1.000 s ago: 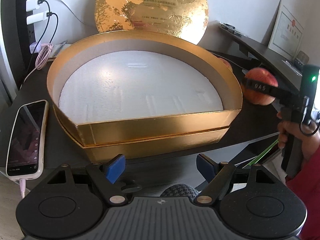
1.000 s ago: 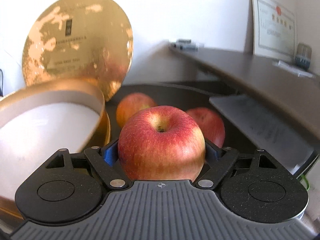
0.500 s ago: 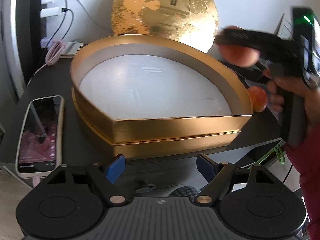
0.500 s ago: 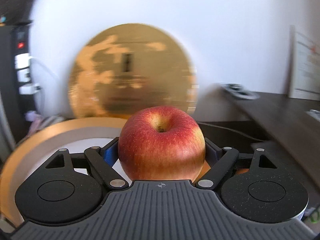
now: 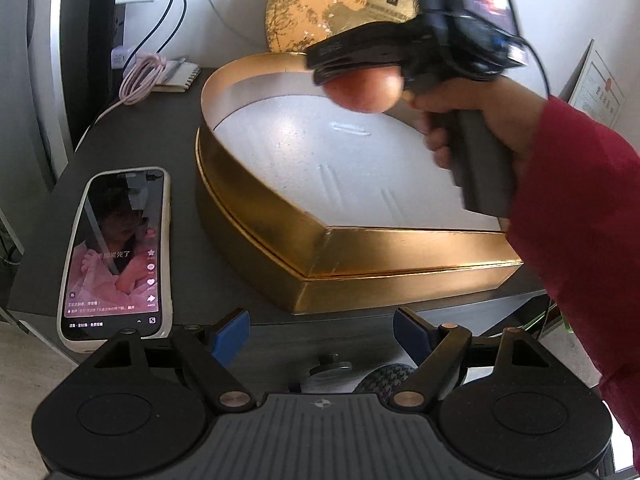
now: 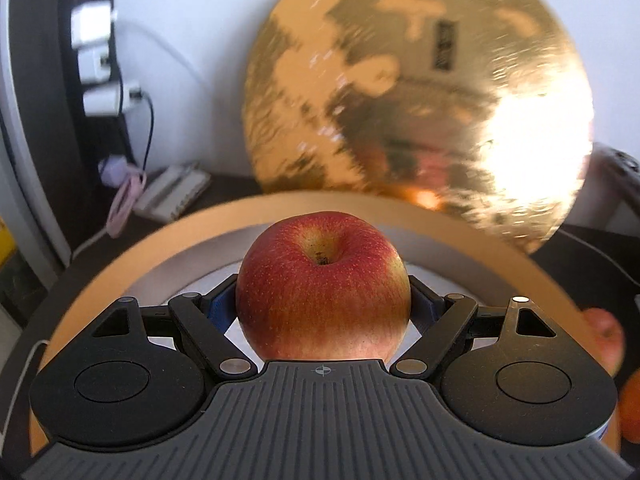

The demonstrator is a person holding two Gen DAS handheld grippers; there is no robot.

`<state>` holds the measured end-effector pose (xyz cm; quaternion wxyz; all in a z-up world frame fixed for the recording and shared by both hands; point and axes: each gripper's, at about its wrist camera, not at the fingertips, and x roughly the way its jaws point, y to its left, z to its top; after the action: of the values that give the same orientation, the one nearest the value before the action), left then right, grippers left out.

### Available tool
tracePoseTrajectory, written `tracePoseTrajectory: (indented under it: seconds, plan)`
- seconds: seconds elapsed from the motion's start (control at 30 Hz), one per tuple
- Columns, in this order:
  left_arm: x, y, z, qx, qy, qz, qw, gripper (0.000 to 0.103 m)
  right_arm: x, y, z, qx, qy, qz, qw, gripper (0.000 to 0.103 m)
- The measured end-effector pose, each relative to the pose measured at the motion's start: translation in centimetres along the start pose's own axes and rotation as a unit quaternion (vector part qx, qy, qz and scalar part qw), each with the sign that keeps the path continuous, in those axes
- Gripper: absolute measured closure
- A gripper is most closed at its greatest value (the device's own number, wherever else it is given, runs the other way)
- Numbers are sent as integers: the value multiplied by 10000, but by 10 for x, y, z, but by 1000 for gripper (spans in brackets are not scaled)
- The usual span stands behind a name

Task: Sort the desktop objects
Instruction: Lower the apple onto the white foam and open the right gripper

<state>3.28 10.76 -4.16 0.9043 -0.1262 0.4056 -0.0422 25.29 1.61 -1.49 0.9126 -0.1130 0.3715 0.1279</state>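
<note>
One apple (image 6: 324, 284) is on its way and none lies in the gold box (image 5: 360, 252) yet: its white floor is bare in both views. The right gripper (image 6: 322, 308) is clamped on that apple, blue pads pressing its two sides, stem dimple up, and holds it in the air above the box's curved far rim, near the gold lid (image 6: 420, 92) that leans on the wall. At least one more apple (image 6: 606, 334) waits on the desk outside the box's right edge, so I judge most of the sorting is still to do. The phone (image 5: 118, 252) lies at the desk's front left corner, beside the box.

From the left wrist view, a hand (image 5: 472, 120) in a red sleeve grips the right tool's handle, its nose tilted downward over the box. The left gripper (image 5: 322, 334) hangs at the desk's front edge, fingers apart and holding nothing.
</note>
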Motion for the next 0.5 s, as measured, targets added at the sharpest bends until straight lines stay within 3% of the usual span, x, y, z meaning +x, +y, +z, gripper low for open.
tracePoseTrajectory:
  seconds: [0.2,0.5]
  plan:
    - [2,8,-1,-54,59,17,10000,24,33,18,-5,-101,412,39,9991,19]
    - [7,10,0,-56,137,-33,9999,23,35,17,-13,-42,666,-8,9978,19]
